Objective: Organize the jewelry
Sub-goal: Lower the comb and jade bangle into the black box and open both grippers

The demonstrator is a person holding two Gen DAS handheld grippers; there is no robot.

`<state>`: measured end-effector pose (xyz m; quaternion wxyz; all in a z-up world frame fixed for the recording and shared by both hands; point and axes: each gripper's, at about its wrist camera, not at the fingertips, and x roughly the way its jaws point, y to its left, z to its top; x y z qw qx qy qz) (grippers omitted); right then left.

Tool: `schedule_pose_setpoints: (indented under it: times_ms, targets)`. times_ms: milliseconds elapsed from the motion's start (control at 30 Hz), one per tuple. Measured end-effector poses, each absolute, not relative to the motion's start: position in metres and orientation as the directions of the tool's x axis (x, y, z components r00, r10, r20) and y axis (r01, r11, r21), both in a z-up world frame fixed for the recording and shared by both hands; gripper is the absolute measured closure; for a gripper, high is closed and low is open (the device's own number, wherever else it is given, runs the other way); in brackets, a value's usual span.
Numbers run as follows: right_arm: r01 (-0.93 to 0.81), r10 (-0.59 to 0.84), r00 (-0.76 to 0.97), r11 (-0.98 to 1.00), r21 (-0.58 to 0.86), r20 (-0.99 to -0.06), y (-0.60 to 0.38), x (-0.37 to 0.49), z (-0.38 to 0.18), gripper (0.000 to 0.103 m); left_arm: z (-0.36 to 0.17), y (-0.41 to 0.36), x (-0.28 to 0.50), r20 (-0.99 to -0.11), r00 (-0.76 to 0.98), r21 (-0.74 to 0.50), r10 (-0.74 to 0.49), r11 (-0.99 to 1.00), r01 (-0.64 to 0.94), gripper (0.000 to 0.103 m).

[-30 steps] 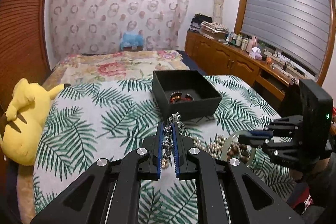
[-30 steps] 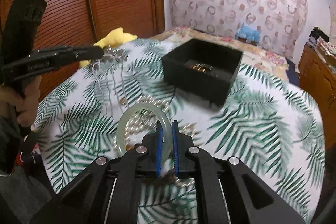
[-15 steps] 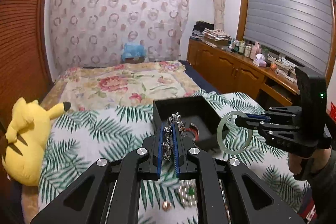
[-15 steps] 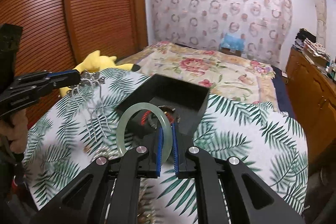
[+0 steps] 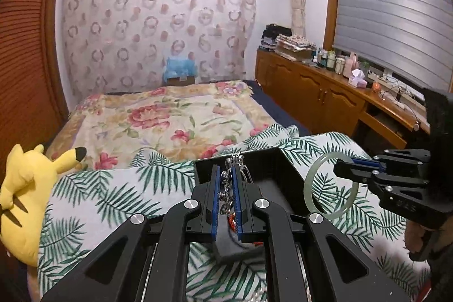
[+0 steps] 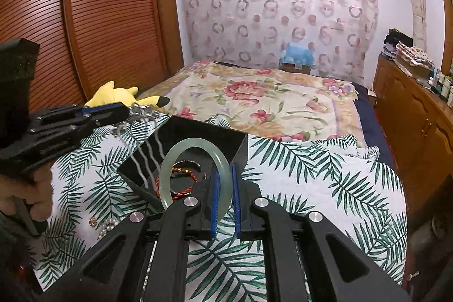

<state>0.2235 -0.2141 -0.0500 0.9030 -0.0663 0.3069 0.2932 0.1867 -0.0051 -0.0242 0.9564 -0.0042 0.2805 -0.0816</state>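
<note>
My left gripper (image 5: 226, 188) is shut on a silver chain necklace (image 5: 232, 164) and holds it over the near edge of the open black box (image 5: 271, 157). In the right wrist view the left gripper (image 6: 124, 111) is above the box's left corner, and the necklace's chains (image 6: 147, 157) hang down into the box (image 6: 237, 143). My right gripper (image 6: 223, 188) is shut on a pale green jade bangle (image 6: 192, 145), held upright just in front of the box. It also shows in the left wrist view (image 5: 344, 167), with the bangle (image 5: 314, 191) right of the box. A red and gold bracelet (image 6: 181, 170) lies inside.
The box sits on a palm-leaf cloth (image 6: 325, 174) on the bed. Pearl beads (image 6: 109, 224) lie on the cloth at the left. A yellow plush toy (image 5: 22, 200) lies at the cloth's left edge. A wooden cabinet (image 5: 325, 95) runs along the right wall.
Both grippers have risen and moved forward towards the box. The necklace now hangs over the box and the bangle is held in front of it.
</note>
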Motion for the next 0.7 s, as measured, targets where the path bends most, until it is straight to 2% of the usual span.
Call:
schedule_pose_setpoints:
  times_ms: [233,433,600,700]
  targets:
    - [-0.571,0.502,0.625,0.816,0.087,-0.598,-0.208,0.235,-0.052,0.093,-0.041,-0.016,0.200,-0.595,0.786,-0.053,-0.169,0.984,0.171,0.094]
    - [-0.574,0.497,0.612,0.814,0.087,-0.615,-0.197,0.243,-0.058,0.093,-0.036,-0.007,0.181,-0.587,0.795,-0.048,-0.153,0.987,0.155,0.083]
    - [-0.586,0.496,0.602,0.807,0.076,-0.625,-0.180,0.249,-0.062,0.093,-0.036,0.005,0.162,-0.590,0.796,-0.040,-0.139,0.989,0.143,0.082]
    - [-0.594,0.492,0.597,0.802,0.062,-0.634,-0.169,0.254,-0.067,0.093,-0.040,0.013,0.150,-0.596,0.791,-0.049,-0.136,0.990,0.133,0.076]
